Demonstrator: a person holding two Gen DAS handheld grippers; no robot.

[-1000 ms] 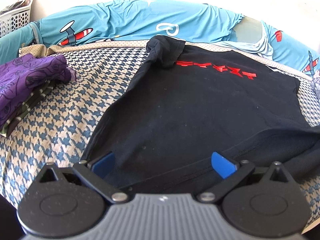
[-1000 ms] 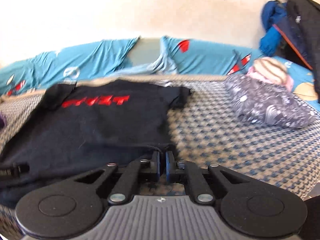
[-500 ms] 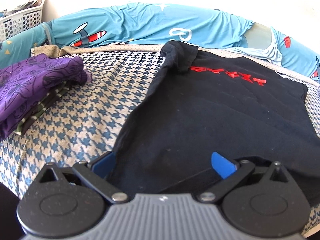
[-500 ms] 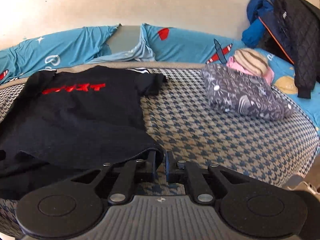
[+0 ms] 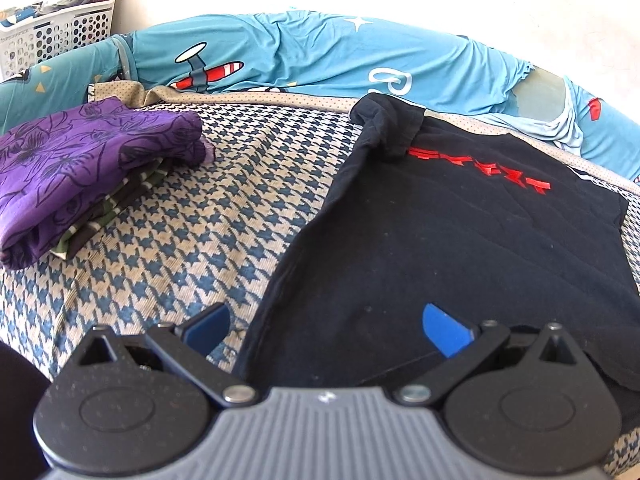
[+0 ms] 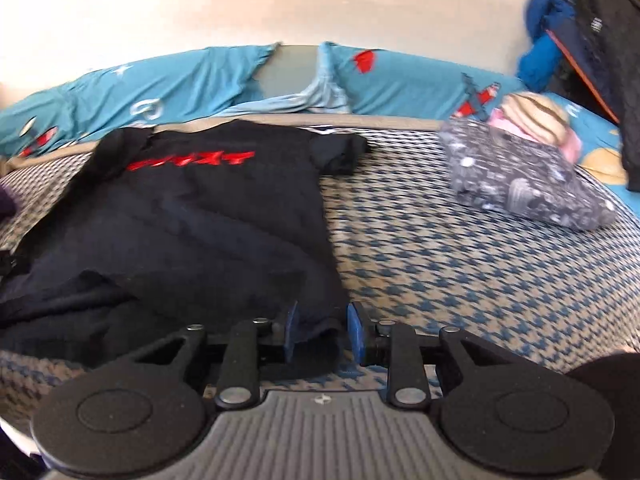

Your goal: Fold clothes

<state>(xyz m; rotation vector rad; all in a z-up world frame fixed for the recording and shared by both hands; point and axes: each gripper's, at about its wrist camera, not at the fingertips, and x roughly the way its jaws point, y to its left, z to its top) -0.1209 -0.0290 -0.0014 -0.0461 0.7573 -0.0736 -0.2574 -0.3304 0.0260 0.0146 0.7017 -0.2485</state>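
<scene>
A black T-shirt point(image 5: 460, 240) with red lettering lies spread on the houndstooth bed cover point(image 5: 180, 240), its near hem bunched. My left gripper point(image 5: 326, 330) is open at the shirt's near left edge: one blue pad point(image 5: 204, 328) is over the bare cover, the other point(image 5: 448, 332) over the black cloth. In the right wrist view the same T-shirt point(image 6: 200, 220) reaches my right gripper point(image 6: 323, 332). That gripper is open by a narrow gap, and the shirt's near right corner still sits loosely between its pads.
A folded purple garment point(image 5: 80, 168) tops a stack at the left. A white laundry basket point(image 5: 56, 36) stands behind it. Blue bedding point(image 5: 320, 56) lines the far side. A grey patterned bundle point(image 6: 520, 184) lies at the right, with jackets point(image 6: 600, 60) hanging beyond.
My right gripper, shut on the shirt's corner before, has opened its jaws. My left gripper has shifted left, so the shirt's edge now runs between its fingers.
</scene>
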